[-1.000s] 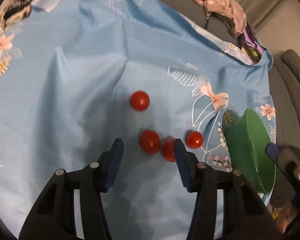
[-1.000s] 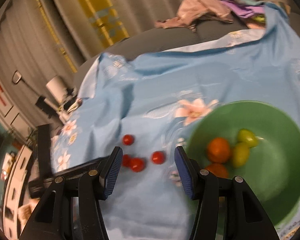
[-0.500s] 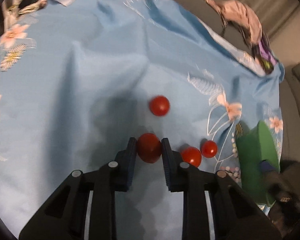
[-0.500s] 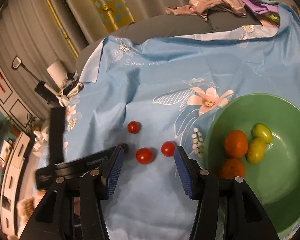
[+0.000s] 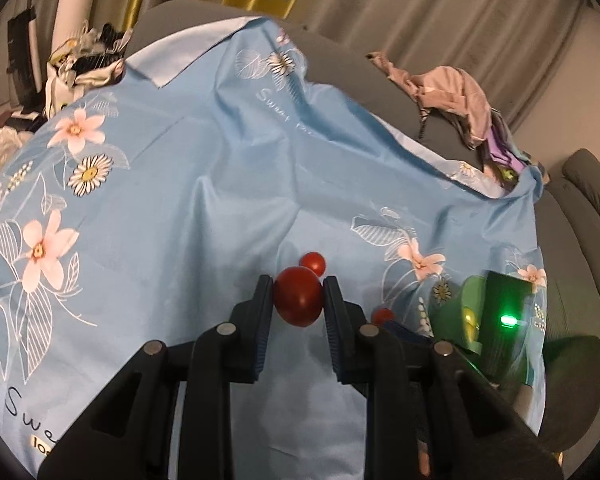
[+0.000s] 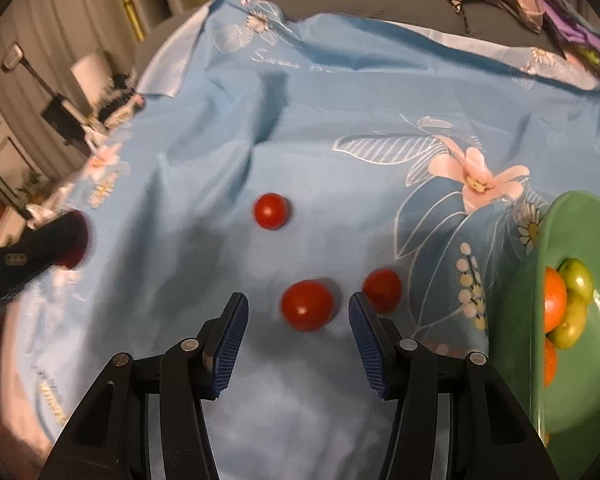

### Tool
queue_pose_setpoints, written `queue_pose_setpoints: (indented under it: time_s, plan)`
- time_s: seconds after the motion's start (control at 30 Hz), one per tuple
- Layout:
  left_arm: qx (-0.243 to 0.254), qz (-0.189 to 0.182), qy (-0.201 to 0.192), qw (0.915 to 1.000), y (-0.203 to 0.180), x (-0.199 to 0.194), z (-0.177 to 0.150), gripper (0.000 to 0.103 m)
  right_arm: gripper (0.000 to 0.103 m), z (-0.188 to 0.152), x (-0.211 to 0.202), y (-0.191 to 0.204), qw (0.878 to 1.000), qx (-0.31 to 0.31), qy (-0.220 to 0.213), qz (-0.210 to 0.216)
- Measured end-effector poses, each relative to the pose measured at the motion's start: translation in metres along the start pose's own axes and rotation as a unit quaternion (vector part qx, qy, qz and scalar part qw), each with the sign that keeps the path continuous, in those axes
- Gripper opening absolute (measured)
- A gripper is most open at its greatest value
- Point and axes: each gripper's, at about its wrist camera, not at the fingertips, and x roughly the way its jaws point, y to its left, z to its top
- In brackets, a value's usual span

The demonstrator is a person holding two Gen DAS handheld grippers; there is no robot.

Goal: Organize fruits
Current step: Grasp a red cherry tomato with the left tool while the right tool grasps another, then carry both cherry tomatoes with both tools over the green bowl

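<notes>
One tomato (image 5: 298, 295) now lifted off cloth (image 5: 180, 208).

Both wrist views look steeply down, close over the blue cloth (image 5: 204, 200), sharing its tomatoes (image 6: 271, 211).

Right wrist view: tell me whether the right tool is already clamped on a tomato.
No, the right tool stands open, its pads clear on either side of the tomato lying on the blue cloth.

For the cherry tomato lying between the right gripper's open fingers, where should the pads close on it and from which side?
Across its widest middle, coming down from above. The tomato is round and lies loose on the blue cloth, so a low or off-centre pinch would likely squirt it out. The right gripper already straddles it; its neighbour sits close outside the right pad.
</notes>
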Motion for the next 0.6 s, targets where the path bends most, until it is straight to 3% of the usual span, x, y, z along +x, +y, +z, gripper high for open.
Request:
queue_pose_setpoints:
  time_s: [0.23, 0.37, 0.6]
  plan:
    - [0.016, 0.005, -0.023, 0.9996, -0.005, -0.012, 0.004, 0.025, 0.054, 0.006, 0.025, 0.008, 0.998, -0.025, 0.032, -0.042]
    - [0.017, 0.007, -0.025, 0.9995, -0.006, -0.013, 0.004, 0.025, 0.033, 0.004, 0.028, 0.010, 0.998, -0.026, 0.036, -0.048]
    - [0.033, -0.002, -0.034, 0.9989, -0.015, -0.022, 0.001, 0.025, 0.033, -0.005, 0.009, -0.001, 1.000, 0.011, 0.025, -0.012]
